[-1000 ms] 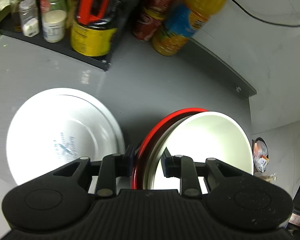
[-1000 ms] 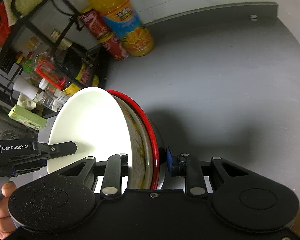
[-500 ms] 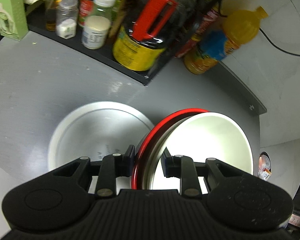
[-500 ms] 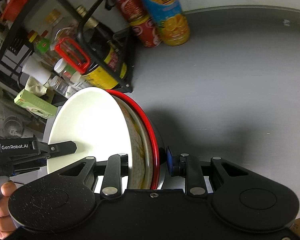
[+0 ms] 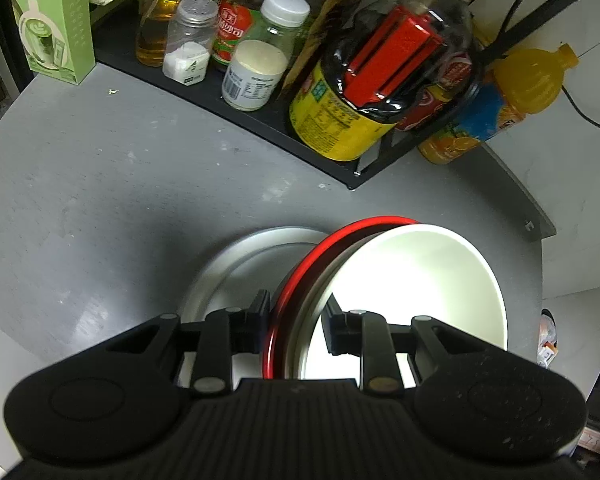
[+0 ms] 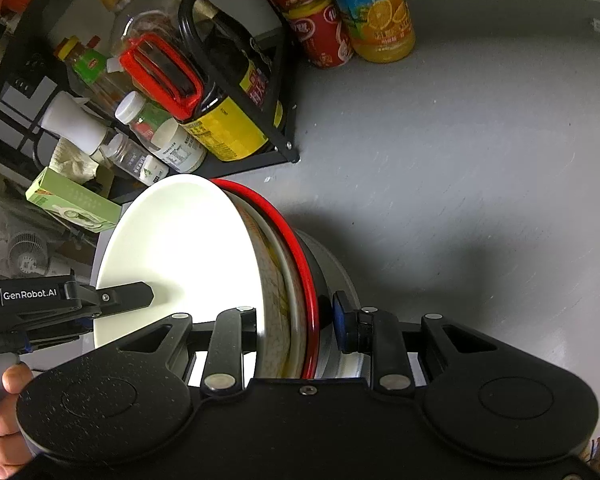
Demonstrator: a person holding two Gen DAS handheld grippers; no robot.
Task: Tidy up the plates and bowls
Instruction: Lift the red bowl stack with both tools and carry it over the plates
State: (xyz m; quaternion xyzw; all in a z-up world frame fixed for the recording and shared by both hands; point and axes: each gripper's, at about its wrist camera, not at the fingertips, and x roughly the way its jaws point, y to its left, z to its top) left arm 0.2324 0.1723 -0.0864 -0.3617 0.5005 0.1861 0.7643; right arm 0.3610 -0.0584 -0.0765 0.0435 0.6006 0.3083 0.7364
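Both grippers hold one nested stack: a white bowl (image 5: 416,280) inside a red-rimmed bowl (image 5: 320,252). My left gripper (image 5: 298,326) is shut on the stack's rim. My right gripper (image 6: 298,324) is shut on the opposite rim, where the white bowl (image 6: 180,248) and red rim (image 6: 300,264) also show. The left gripper's finger (image 6: 120,296) reaches into the white bowl in the right wrist view. A white plate (image 5: 240,264) lies on the grey counter (image 5: 100,200) right under the stack; its edge (image 6: 340,280) shows beside the red bowl.
A black rack (image 5: 260,120) with sauce bottles, jars and a large yellow-labelled bottle (image 5: 340,120) stands along the back. An orange juice bottle (image 5: 500,104) and red cans (image 6: 320,32) stand beside it. A green carton (image 5: 52,20) is at the far left.
The held bowl stack has moved left over the white plate, which now lies mostly hidden beneath it. The rack of bottles has come closer in both views.
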